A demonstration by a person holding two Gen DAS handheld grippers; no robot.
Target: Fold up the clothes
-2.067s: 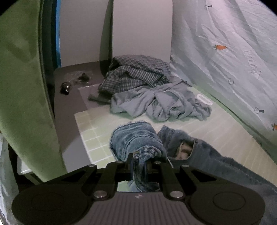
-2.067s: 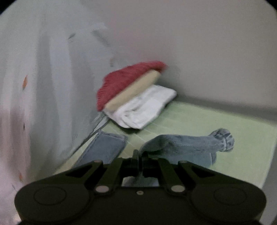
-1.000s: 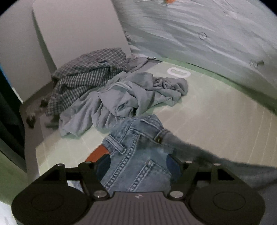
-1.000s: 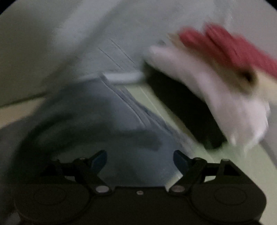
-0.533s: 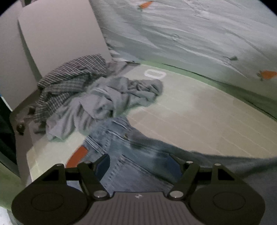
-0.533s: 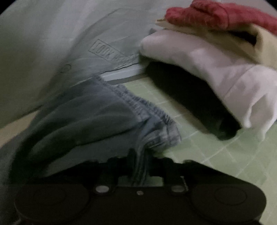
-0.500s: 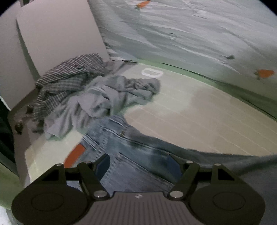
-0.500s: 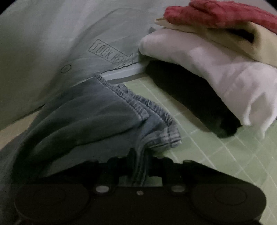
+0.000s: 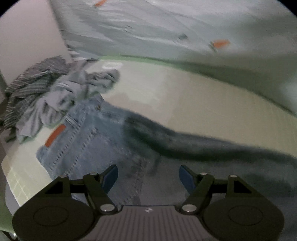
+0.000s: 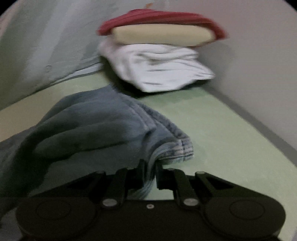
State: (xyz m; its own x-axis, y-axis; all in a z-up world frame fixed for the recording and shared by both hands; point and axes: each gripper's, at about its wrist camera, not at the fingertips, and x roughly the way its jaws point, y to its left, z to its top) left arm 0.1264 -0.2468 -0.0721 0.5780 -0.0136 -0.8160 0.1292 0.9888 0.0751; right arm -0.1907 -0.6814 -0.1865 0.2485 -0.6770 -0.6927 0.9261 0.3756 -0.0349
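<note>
1. The right tool, low in its frame, is clamped on the hem end of the jeans, having just closed on it.
2. The left tool stands apart above the jeans' waist, gripping nothing.
3. The jeans stretch across the green checked mat.
4. At upper left, a grey garment and a checked shirt lie crumpled.
5. A folded stack, white, beige and red, sits at the top of the right view.

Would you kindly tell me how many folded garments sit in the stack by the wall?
3: red knit on top, beige piece in the middle, white cloth at the bottom; others may be hidden.
</note>
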